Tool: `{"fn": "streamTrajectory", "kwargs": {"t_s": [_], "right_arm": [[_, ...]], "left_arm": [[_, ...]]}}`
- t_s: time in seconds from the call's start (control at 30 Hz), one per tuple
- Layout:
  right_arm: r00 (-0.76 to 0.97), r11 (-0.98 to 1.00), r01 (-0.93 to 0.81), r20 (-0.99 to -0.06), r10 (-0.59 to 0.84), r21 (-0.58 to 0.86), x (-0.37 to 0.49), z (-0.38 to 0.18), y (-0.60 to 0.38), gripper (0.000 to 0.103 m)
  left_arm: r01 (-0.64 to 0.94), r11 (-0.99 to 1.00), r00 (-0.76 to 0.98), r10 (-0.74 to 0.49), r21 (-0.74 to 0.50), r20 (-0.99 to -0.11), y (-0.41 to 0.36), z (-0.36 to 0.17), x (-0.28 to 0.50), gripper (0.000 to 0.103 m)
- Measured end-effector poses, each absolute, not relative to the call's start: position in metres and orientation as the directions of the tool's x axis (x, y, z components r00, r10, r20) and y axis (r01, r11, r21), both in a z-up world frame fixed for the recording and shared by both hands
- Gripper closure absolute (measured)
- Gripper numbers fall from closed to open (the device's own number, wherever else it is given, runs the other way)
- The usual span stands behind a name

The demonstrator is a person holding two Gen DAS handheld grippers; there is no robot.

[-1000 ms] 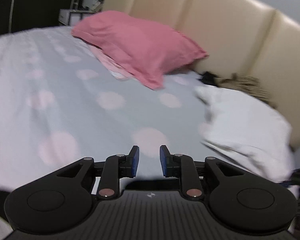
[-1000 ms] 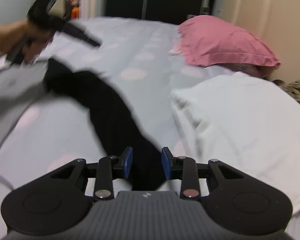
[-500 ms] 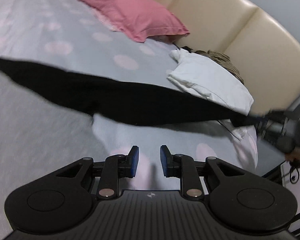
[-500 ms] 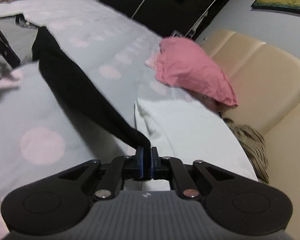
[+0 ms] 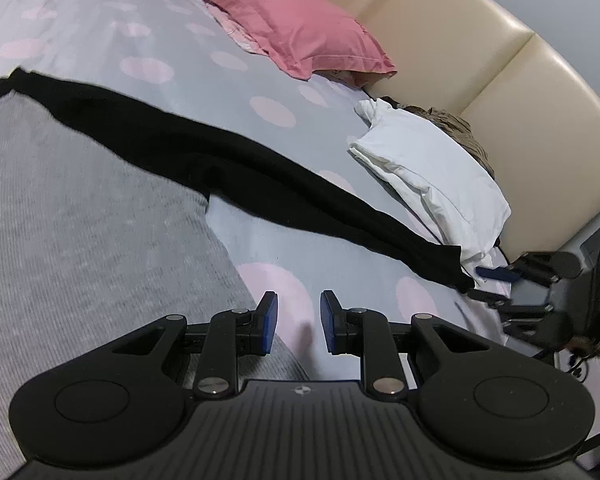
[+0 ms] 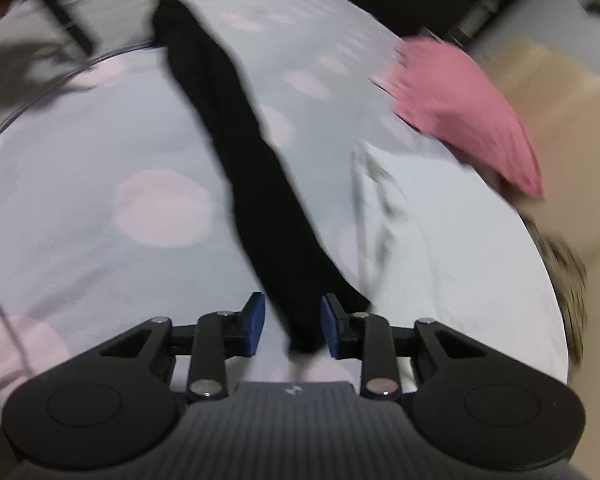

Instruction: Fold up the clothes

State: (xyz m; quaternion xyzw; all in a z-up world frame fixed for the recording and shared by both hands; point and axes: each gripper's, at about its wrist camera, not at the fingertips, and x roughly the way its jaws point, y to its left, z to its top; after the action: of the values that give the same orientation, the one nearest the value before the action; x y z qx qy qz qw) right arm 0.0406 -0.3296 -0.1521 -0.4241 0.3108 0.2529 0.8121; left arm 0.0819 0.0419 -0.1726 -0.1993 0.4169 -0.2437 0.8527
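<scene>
Looking along the right hand-held gripper (image 6: 292, 328), I see the black sleeve (image 6: 236, 152) running straight away from me – its cuff end lies between the blue pads, which have just been opening and now stand apart from the cloth on both sides, so nothing is clamped. The sleeve's long axis stretches from that cuff across the bed (image 5: 100, 12) to the grey body of the garment (image 5: 80, 240), which is spread flat on the sheet on the near left of the left wrist view. My left hand-held gripper (image 5: 298, 322) hangs open and empty just beside the grey body's edge, over a pink dot of the spotted sheet, well apart from the cuff. So the right hand is the nearer one to the sleeve end, and I judge that the next move – bringing the sleeve in over the body – turns on re-gripping that cuff and carrying it along its own line toward the grey cloth. A folded white cloth (image 5: 432, 176) lies just beside the cuff, close enough that I could snag it. Past it sit a pink pillow (image 5: 292, 28) and a padded cream headboard (image 5: 480, 52); the room beyond is dim, and the right view is blurred
</scene>
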Motion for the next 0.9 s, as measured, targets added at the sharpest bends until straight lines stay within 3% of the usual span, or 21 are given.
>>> {"fn": "streamTrajectory", "kwargs": {"t_s": [0.17, 0.2, 0.27, 0.53, 0.73, 0.8, 0.87, 0.9], "right_arm": [[0.800, 0.260, -0.582, -0.599, 0.014, -0.771, 0.037, -0.205, -0.307, 0.072], [0.813, 0.225, -0.568, -0.582, 0.002, -0.792, 0.037, -0.214, -0.309, 0.080], [0.771, 0.282, -0.612, -0.636, 0.005, -0.739, 0.040, -0.206, -0.317, 0.095], [0.710, 0.538, -0.602, -0.704, 0.023, -0.590, 0.040, -0.101, -0.350, 0.096], [0.677, 0.557, -0.629, -0.735, 0.048, -0.543, 0.044, -0.087, -0.336, 0.096], [0.678, 0.563, -0.625, -0.733, 0.048, -0.540, 0.043, -0.082, -0.333, 0.096], [0.690, 0.577, -0.609, -0.722, 0.047, -0.544, 0.045, -0.074, -0.333, 0.096], [0.703, 0.590, -0.592, -0.710, 0.044, -0.550, 0.046, -0.068, -0.335, 0.096]], "left_arm": [[0.231, 0.794, 0.530, -0.588, -0.563, -0.611, 0.045, -0.178, 0.076, 0.083], [0.228, 0.793, 0.530, -0.588, -0.566, -0.611, 0.046, -0.179, 0.075, 0.083], [0.225, 0.791, 0.530, -0.589, -0.569, -0.610, 0.047, -0.180, 0.073, 0.083], [0.207, 0.789, 0.543, -0.585, -0.579, -0.603, 0.051, -0.182, 0.071, 0.083], [0.224, 0.768, 0.562, -0.604, -0.600, -0.564, 0.030, -0.170, 0.090, 0.083], [0.244, 0.757, 0.578, -0.616, -0.606, -0.536, 0.015, -0.170, 0.099, 0.077], [0.242, 0.747, 0.589, -0.620, -0.619, -0.518, 0.000, -0.175, 0.105, 0.062], [0.231, 0.745, 0.590, -0.619, -0.625, -0.519, -0.006, -0.179, 0.107, 0.060]]}}
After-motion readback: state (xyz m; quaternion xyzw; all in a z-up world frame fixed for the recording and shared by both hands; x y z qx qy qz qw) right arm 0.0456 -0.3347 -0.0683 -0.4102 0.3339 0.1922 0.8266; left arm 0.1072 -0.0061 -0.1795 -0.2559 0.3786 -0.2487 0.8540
